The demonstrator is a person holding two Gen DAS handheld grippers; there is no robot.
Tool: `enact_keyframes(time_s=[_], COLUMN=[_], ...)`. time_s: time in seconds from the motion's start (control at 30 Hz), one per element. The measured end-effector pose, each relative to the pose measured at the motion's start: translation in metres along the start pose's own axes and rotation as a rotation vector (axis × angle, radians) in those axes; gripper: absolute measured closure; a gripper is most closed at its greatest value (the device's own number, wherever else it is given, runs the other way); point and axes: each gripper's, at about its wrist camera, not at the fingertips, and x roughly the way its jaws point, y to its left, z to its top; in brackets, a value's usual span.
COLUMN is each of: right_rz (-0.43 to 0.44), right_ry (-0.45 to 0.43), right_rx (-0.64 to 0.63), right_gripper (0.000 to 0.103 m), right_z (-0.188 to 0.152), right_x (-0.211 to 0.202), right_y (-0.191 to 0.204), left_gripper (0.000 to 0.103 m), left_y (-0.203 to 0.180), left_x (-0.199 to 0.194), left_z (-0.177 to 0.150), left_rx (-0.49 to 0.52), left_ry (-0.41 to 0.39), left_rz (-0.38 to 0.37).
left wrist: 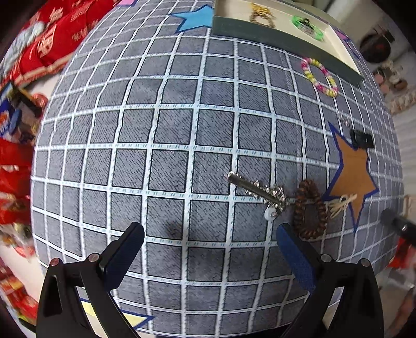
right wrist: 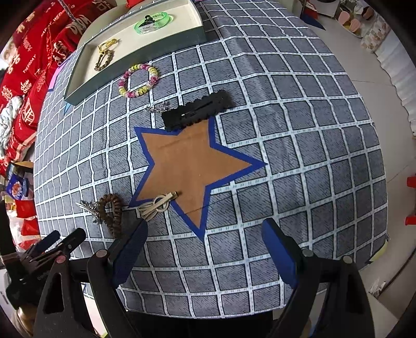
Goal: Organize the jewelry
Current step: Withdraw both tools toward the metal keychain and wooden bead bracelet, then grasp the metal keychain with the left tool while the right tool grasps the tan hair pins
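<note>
Plainly, both tools are empty: the right gripper [right wrist: 205,249] stands with its blue pads wide apart above the checked cloth of the counter [right wrist: 299,161], and the left gripper [left wrist: 210,249] hovers just as wide, nothing between its fingers. Nearest the right gripper lies a cream hair clip [right wrist: 157,205], half on the lower arm of the brown star [right wrist: 187,161]; just left of it sit a brown coil hair tie [right wrist: 111,215] and a silver rhinestone clip [left wrist: 257,192], the two touching or nearly so. Further out, a black snap clip [right wrist: 197,109] rests at the star's top edge, a small silver piece [right wrist: 157,108] beside it, and a pink-and-yellow bead bracelet [right wrist: 137,80] lies against the wall of the tray [right wrist: 145,56], which already holds a green bangle [right wrist: 153,23] and a bronze chain [right wrist: 104,58]. The step in hand looks like picking the next loose piece. For a clean pick, I would centre the pads across the cream clip's narrow width, come straight down, and close only once both pads flank it, keeping clear of the coil tie.
</note>
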Motion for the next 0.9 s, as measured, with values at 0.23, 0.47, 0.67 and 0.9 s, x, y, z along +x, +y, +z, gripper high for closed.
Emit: enact_keyframes(time_s=[0.23,0.47,0.67,0.9], right_rz=[0.024,0.075,0.067,-0.004], right_ry=[0.016,0.046,0.029,0.016], right_rx=[0.057,0.231,0.271,0.223], right_gripper=[0.015,0.037,0.048,0.079], right_z=[0.004,0.004,0.008,0.013], right_x=[0.018,0.039,0.043,0.046], right_y=[0.009,0.005,0.01,0.038], left_gripper=[0.008,0.019,0.021,0.037], left_y=[0.041,0.035,0.02,-0.008], left_x=[0.002,0.03,0.042,0.047], left_z=[0.039,0.067,0.095,0.129], left_rx=[-0.074,-0.138,-0.163,-0.149], left_ry=[-0.038,-0.072,-0.087,-0.111], left_rz=[-0.091,-0.174,-0.194,-0.162])
